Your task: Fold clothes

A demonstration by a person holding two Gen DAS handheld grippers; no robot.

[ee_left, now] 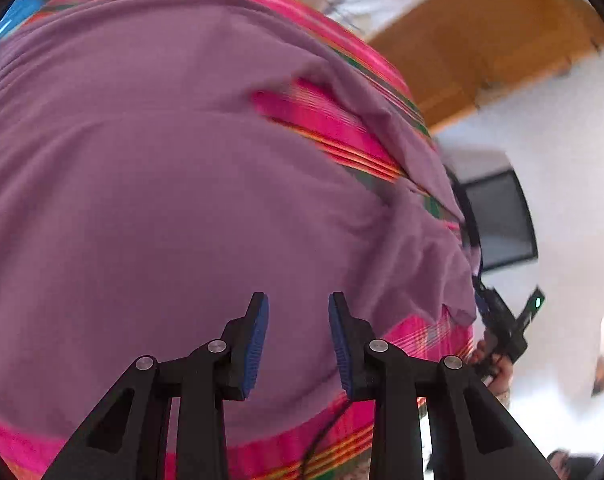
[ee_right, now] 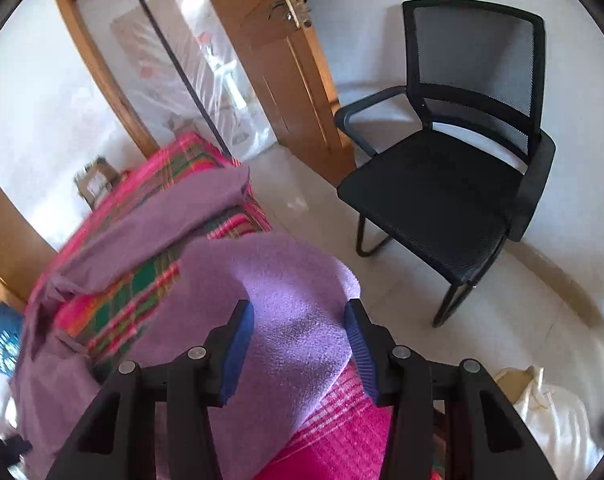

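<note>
A purple garment [ee_left: 182,160] lies spread over a bed covered by a pink striped blanket [ee_left: 326,120]. My left gripper [ee_left: 298,340] hovers over the garment's middle, open, with nothing between its blue pads. In the right wrist view a fuzzy corner of the purple garment [ee_right: 294,280] lies near the bed's edge, on the pink blanket [ee_right: 342,440]. My right gripper [ee_right: 298,344] stands open astride that corner. The cloth runs on past the left finger and the pads do not pinch it. A long sleeve-like strip [ee_right: 174,224] trails toward the far end.
A black mesh chair [ee_right: 442,192] stands on the pale tiled floor right of the bed. A wooden door [ee_right: 278,60] is behind it. A person's hand [ee_left: 498,368] holds the other device at the bed's right edge. A white heap [ee_right: 550,420] lies on the floor.
</note>
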